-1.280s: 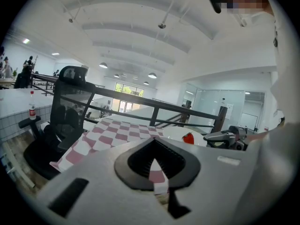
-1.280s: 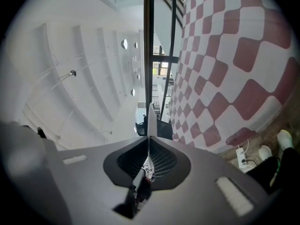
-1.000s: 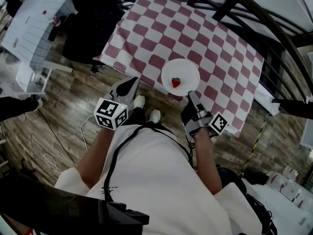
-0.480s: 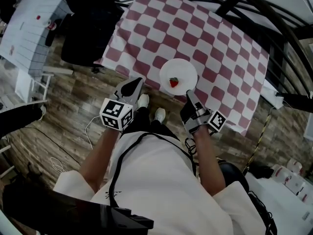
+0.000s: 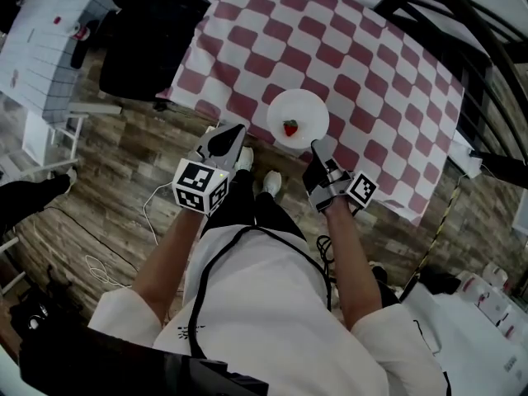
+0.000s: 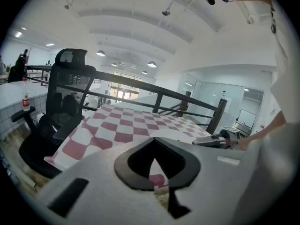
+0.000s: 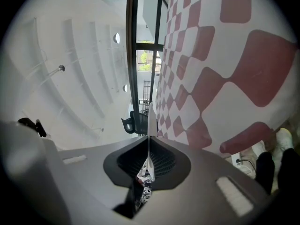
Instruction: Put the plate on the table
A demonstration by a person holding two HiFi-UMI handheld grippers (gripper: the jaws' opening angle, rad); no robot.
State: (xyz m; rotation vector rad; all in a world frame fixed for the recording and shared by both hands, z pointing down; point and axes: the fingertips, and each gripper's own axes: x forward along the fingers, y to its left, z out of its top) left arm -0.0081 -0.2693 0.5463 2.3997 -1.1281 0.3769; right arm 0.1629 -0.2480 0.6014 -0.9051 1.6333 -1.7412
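Clamped on white plate's [image 5: 301, 110] near rim with right gripper [image 5: 318, 147] fingers; left gripper [image 5: 231, 133] closed, empty. Risks tilting from thin edge grip, rolling strawberry [image 5: 290, 128] off bench [image 5: 363, 64] edge.

Plate [image 5: 307, 107] in right gripper [image 5: 318, 146]

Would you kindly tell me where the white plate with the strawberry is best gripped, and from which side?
Grip the plate by its thin near rim, coming from the person's side, as the right gripper does. Probably only the rim is thin enough for the jaws, and the strawberry sits clear of that edge.
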